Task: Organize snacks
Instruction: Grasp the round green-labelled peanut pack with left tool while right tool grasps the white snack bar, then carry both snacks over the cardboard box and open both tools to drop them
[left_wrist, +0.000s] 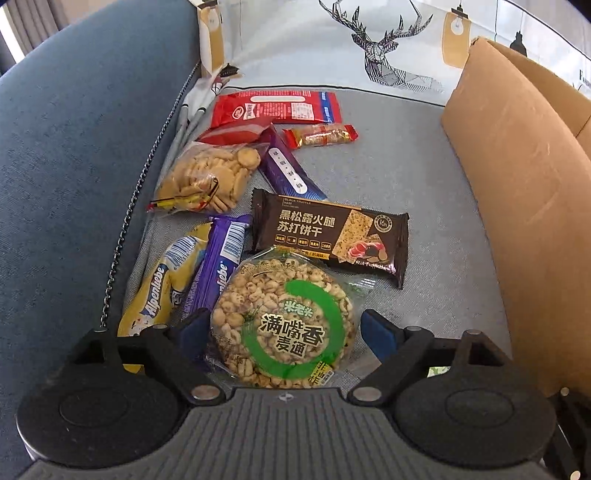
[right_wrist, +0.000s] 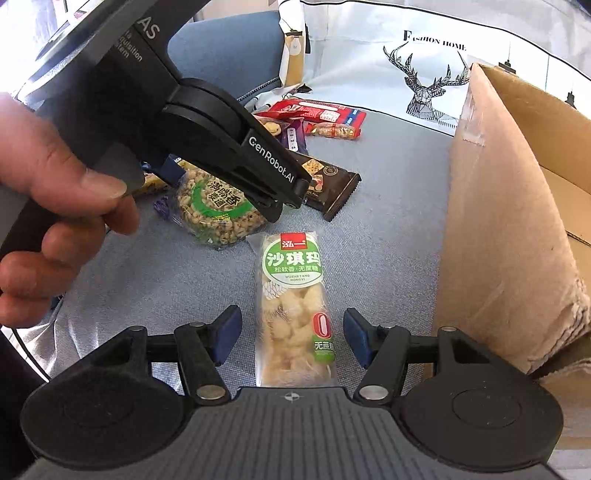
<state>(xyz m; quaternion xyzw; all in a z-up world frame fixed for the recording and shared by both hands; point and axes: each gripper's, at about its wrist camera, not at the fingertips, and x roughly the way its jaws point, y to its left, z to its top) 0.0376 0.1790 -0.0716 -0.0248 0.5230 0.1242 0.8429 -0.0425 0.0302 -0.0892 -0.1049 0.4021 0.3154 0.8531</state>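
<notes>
Blue-padded left gripper (left_wrist: 284, 328) tilts steeply down, jaws spread around the round puffed-grain pack (left_wrist: 282, 325) at lower centre, pads clear of it. Right gripper (right_wrist: 291, 336) angles down, jaws released either side of the sachima bar (right_wrist: 295, 310). Left hand (right_wrist: 55, 206) fills the left edge, box (right_wrist: 498, 221) at right.

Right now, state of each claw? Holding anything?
Left claw: open, straddling the round puffed-grain cake, pads not pressing it.
Right claw: open, straddling the sachima bar, gaps on both sides, nothing held.
</notes>
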